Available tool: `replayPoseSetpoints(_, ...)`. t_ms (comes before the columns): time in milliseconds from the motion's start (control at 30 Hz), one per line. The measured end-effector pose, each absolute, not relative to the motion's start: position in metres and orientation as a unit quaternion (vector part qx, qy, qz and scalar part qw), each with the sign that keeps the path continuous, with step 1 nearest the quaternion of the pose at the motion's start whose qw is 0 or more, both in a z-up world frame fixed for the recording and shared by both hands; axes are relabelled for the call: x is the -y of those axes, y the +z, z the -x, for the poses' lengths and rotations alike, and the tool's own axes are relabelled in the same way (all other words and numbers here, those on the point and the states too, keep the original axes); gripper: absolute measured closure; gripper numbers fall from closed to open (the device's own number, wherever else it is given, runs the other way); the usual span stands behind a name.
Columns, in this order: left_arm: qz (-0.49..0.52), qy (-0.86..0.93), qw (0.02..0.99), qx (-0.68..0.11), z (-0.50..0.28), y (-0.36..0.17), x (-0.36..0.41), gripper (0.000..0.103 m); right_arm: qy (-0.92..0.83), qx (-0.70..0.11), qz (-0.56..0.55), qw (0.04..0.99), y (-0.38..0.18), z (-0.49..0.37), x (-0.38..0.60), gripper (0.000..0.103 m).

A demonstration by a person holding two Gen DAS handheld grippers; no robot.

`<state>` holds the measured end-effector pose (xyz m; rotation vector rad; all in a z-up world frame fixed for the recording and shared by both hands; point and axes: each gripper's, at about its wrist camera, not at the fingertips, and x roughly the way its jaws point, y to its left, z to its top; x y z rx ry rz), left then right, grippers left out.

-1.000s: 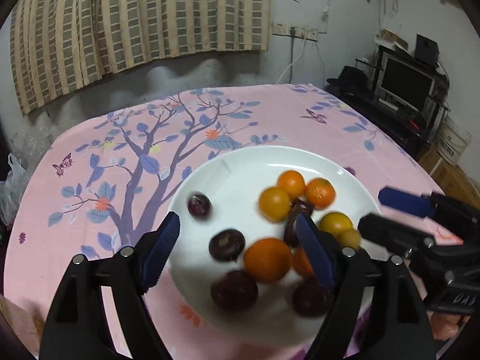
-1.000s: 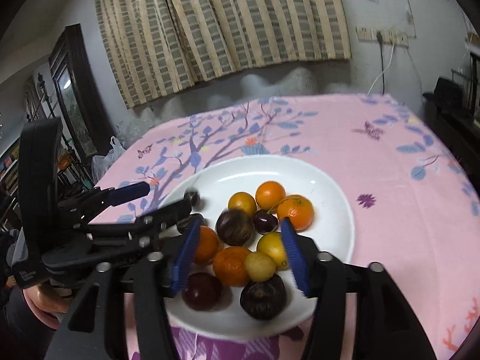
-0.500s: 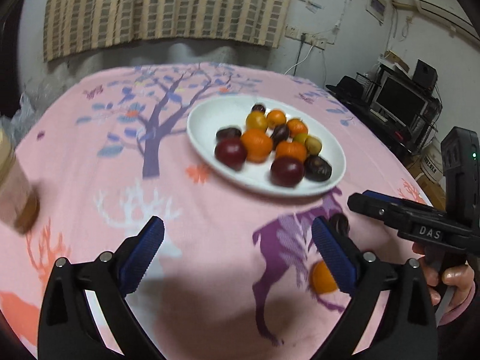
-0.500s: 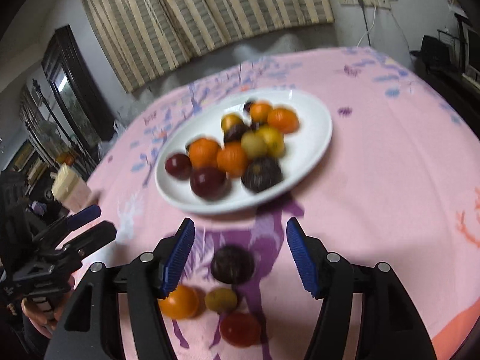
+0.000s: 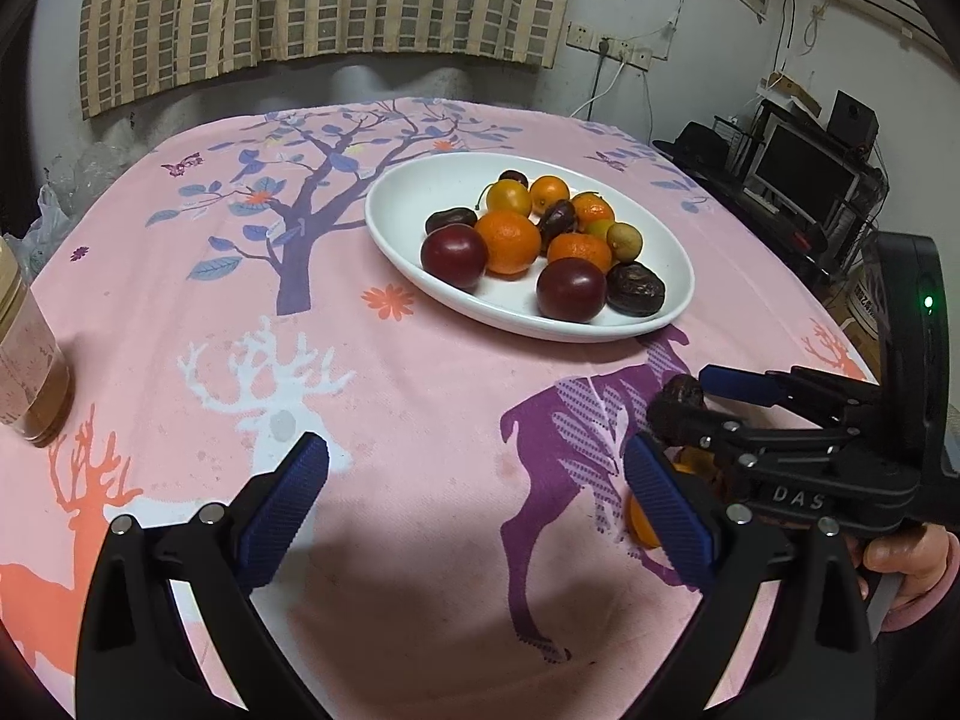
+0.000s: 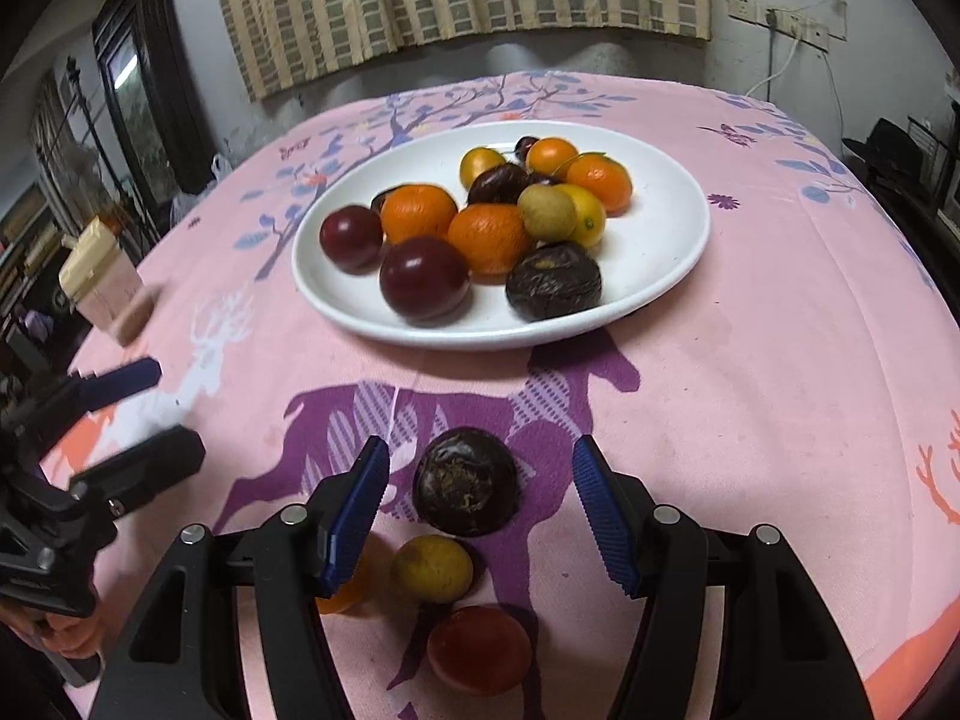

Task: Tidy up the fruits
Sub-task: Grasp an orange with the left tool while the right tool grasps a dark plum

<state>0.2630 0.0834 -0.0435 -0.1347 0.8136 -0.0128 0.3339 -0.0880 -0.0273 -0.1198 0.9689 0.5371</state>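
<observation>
Four loose fruits, probably, beneath the open right tool (image 6: 480, 489).

Both wrist views low over table, facing plate (image 5: 672, 306) (image 6: 678, 276); right nearer.

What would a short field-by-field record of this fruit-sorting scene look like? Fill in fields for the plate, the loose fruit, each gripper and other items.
plate: white plate on pink tablecloth, piled with oranges, dark plums and small yellow fruits
loose fruit: dark wrinkled fruit, yellow fruit, red fruit, part-hidden orange fruit, all on the cloth near the plate
right gripper: open, dark wrinkled fruit between its fingers
left gripper: open, empty
other: jar at the table's left edge
</observation>
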Motion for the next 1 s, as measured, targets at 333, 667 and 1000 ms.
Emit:
replayPoseSetpoints(333,0.054,-0.016,0.919,-0.391,-0.26,-0.042,-0.078,0.006,0.259,-0.445,0.038,0.856,-0.019,-0.332,0.096,0.068)
replayPoseSetpoints(667,-0.043,-0.166,0.898,-0.406,-0.25,-0.058,-0.011,0.049,0.237,-0.432,-0.034,0.869,-0.003,-0.344,0.124,0.068)
replayPoseSetpoints(1000,-0.034,-0.167,0.889,-0.425,-0.263,-0.071,-0.007,0.054,0.241,-0.428,-0.036,0.87,0.001,-0.343,0.124,0.068)
